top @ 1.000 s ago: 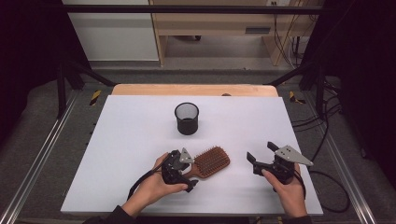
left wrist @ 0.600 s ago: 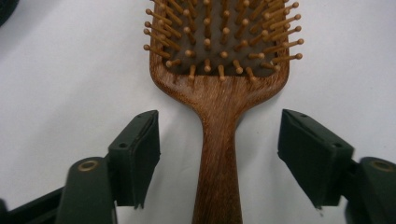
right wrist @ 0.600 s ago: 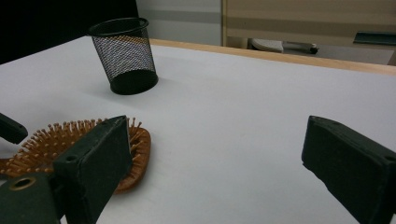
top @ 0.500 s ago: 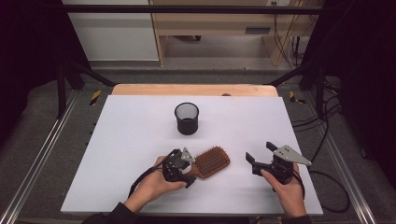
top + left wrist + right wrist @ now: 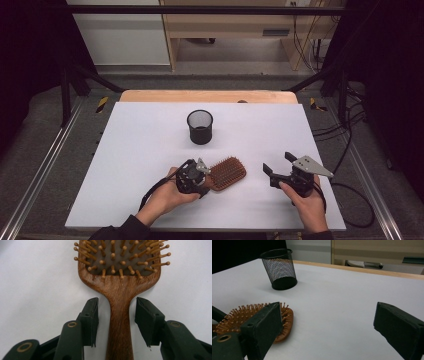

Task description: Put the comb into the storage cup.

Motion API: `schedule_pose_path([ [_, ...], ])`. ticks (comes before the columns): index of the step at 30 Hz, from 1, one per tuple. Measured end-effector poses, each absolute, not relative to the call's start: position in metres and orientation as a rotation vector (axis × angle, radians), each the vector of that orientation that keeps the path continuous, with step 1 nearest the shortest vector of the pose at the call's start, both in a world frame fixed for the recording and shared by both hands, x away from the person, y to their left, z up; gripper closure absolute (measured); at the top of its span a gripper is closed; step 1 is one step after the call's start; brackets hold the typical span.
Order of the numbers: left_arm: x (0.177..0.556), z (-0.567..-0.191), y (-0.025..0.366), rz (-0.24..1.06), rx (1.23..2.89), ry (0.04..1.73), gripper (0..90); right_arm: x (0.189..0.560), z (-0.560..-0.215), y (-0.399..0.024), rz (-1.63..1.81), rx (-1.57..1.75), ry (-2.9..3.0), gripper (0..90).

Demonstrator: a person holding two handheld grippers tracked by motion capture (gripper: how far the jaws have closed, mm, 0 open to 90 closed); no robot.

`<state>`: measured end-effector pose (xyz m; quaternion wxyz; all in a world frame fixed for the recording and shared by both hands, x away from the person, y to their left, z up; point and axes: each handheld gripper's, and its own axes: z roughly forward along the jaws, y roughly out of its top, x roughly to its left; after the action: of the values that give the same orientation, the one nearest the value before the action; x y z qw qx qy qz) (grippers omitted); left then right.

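Observation:
A wooden paddle hairbrush [image 5: 228,172] lies bristles up on the white table [image 5: 145,135], near the front. In the left gripper view its handle [image 5: 119,315] runs between the two pads [image 5: 90,315] with a small gap on each side. My left gripper [image 5: 204,177] has just been closing around that handle, and the pads do not press on it. My right gripper [image 5: 278,162] rests to the right of the brush, open, with nothing between its jaws. From the right gripper [image 5: 327,322] view the brush head [image 5: 239,315] lies to the left.
A black mesh cup [image 5: 200,127] stands upright behind the brush, in the middle of the table; the right gripper view shows the cup [image 5: 279,268] at far left. A wooden strip [image 5: 210,96] runs along the table's far edge. Metal rails flank both sides.
The left gripper's jaws have narrowed around the brush handle. Neither hand has shifted, and the brush lies where it was.

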<state>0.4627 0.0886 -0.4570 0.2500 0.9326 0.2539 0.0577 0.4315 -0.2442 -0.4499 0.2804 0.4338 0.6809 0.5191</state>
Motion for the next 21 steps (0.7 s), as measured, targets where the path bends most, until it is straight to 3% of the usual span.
schedule_pose_path([
  [21, 0.4608, -0.4558, 0.0852, 0.167, 2.58, 0.644, 63.8, 0.4316, -0.4501, -0.2441, 1.39, 1.164, 1.828, 8.1],
])
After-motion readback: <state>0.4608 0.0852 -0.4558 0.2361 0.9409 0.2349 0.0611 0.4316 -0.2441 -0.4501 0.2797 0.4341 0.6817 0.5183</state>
